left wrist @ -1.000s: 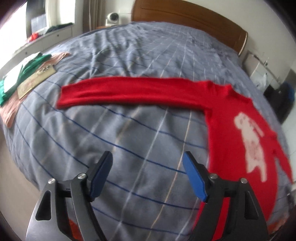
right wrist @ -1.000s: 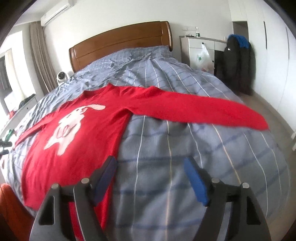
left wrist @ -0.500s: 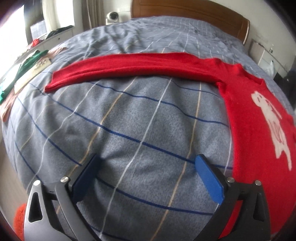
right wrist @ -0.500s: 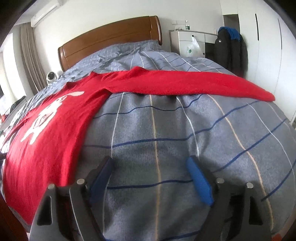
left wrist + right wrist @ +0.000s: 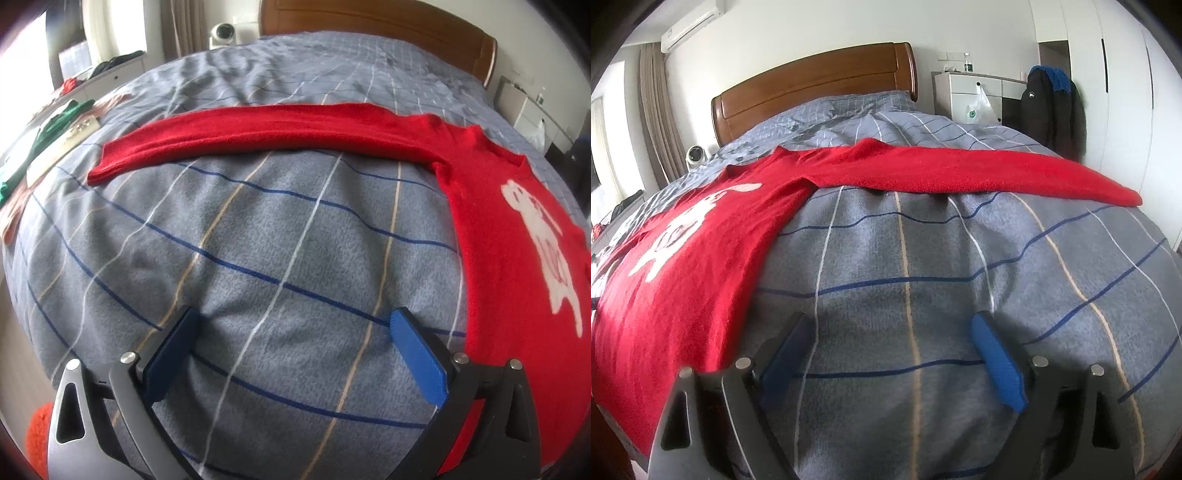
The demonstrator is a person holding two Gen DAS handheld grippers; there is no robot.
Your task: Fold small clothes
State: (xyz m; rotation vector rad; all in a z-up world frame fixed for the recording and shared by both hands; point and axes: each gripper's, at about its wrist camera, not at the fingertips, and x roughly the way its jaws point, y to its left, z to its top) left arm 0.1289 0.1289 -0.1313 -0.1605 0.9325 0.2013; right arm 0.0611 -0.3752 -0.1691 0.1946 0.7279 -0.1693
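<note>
A red sweater (image 5: 509,229) with a white animal print lies flat on the grey checked bed cover (image 5: 280,236), both sleeves spread out sideways. In the left wrist view its left sleeve (image 5: 258,133) runs across ahead of my left gripper (image 5: 293,321), which is open, empty and low on the cover beside the sweater's edge. In the right wrist view the sweater body (image 5: 683,258) lies at left and the right sleeve (image 5: 979,173) stretches right. My right gripper (image 5: 890,325) is open, empty, low on the cover.
Folded clothes (image 5: 44,147) lie at the bed's left edge. A wooden headboard (image 5: 820,88) stands behind. A white dresser (image 5: 971,96) and a dark jacket (image 5: 1052,110) stand at the right, with a wardrobe (image 5: 1126,110) beyond. Something orange (image 5: 37,432) shows at lower left.
Both grippers have dropped lower and closer to the bed cover, and the sleeves now sit nearer. Both stay open. The sweater has not moved.
</note>
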